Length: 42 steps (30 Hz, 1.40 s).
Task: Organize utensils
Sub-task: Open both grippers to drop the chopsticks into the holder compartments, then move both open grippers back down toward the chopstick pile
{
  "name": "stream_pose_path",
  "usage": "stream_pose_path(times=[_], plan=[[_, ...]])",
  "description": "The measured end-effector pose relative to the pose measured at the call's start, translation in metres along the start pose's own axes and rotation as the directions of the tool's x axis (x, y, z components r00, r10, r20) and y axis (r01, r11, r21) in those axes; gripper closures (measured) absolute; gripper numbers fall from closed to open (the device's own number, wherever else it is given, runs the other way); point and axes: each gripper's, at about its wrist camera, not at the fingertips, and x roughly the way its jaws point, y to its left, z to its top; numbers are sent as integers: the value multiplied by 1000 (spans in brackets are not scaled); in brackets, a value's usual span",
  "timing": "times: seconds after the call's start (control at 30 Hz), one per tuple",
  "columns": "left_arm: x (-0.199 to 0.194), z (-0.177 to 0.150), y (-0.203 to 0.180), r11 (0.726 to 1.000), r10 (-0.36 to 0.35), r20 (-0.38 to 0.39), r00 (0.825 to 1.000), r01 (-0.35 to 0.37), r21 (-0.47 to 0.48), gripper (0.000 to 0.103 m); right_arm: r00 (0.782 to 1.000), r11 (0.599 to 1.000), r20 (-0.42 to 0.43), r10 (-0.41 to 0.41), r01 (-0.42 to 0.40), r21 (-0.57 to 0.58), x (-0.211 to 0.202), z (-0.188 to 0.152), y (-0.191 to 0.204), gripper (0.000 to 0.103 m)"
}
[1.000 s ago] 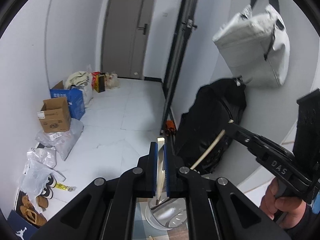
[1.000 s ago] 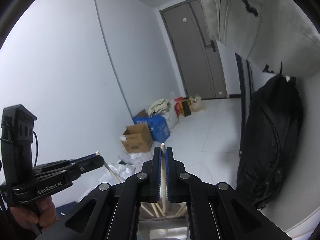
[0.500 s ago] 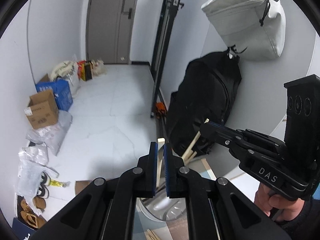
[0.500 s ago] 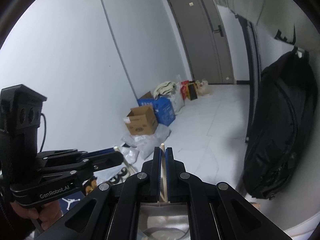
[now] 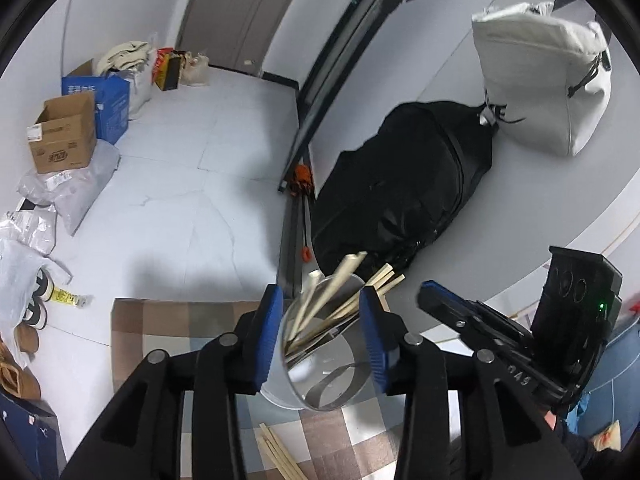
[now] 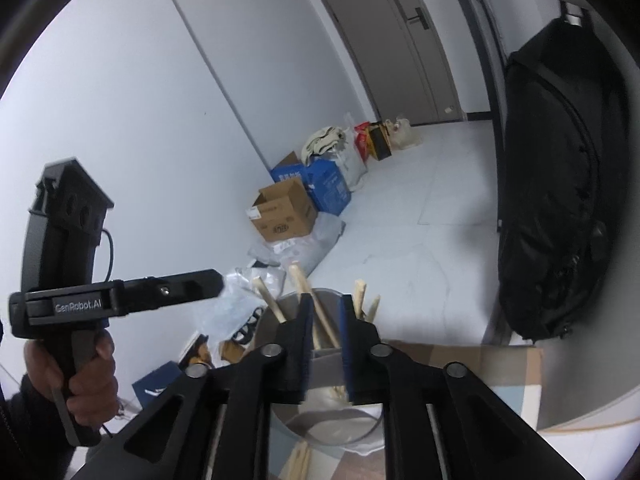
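A shiny metal cup [image 5: 320, 376] stands on a checked cloth and holds several wooden chopsticks [image 5: 340, 280]. My left gripper [image 5: 322, 326] is open above the cup, its blue pads on either side of the rim, with nothing in it. My right gripper [image 6: 324, 320] is also open and empty just above the same cup [image 6: 320, 412], with chopsticks [image 6: 304, 292] sticking up around its fingers. More loose chopsticks [image 5: 280, 456] lie on the cloth in front of the cup. Each gripper shows in the other's view: the right one [image 5: 432, 292] and the left one [image 6: 208, 280].
The checked cloth [image 5: 176, 328] covers a table that ends just past the cup. Beyond it lie a white tiled floor, a black bag [image 5: 400, 192] against the wall, a grey bag [image 5: 548, 80] hanging above, and cardboard boxes [image 5: 64, 136] and plastic bags on the left.
Both grippers held a chopstick shut between their pads earlier. Both have opened, and the chopsticks now stand in the cup. Both views have tipped down toward the cup.
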Motion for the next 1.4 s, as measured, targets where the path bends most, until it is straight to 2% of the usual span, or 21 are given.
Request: stream_pose_path(times=[0.03, 0.2, 0.27, 0.43, 0.73, 0.8, 0.87, 0.97, 1.13, 1.2, 1.4], plan=[[-3, -1, -1, 1000, 18, 11, 1000, -18, 5, 64, 1000, 1000, 8, -2, 2, 7, -4, 0, -1, 78], [-22, -11, -20, 988, 131, 111, 985, -139, 64, 51, 998, 1000, 60, -10, 8, 30, -24, -1, -1, 67], [-32, -16, -30, 981, 162, 153, 975, -175, 80, 45, 997, 999, 78, -10, 7, 36, -33, -1, 1, 61], [-50, -27, -42, 954, 246, 230, 942, -277, 113, 34, 993, 999, 118, -7, 4, 32, -55, -8, 10, 57], [-66, -46, -49, 941, 288, 256, 923, -323, 104, 32, 988, 1000, 155, -10, 6, 23, -89, -22, 30, 43], [-70, -50, -51, 938, 296, 258, 920, -330, 101, 26, 988, 1000, 155, -10, 8, 16, -94, -26, 35, 40], [-74, -57, -53, 933, 312, 268, 912, -347, 95, 23, 988, 1000, 157, -17, 16, 9, -99, -31, 38, 35], [-76, -67, -55, 916, 348, 280, 895, -388, 104, 22, 987, 1000, 158, -26, 26, 3, -105, -39, 43, 34], [-77, -85, -54, 913, 361, 268, 893, -397, 93, 22, 988, 999, 145, -48, 50, -10, -109, -58, 51, 26], [-76, -94, -52, 906, 380, 264, 887, -414, 86, 22, 989, 998, 135, -55, 58, -15, -109, -67, 54, 26], [-67, -117, -32, 905, 406, 240, 882, -425, 31, 21, 991, 994, 86, -104, 106, -18, -101, -97, 54, 20]])
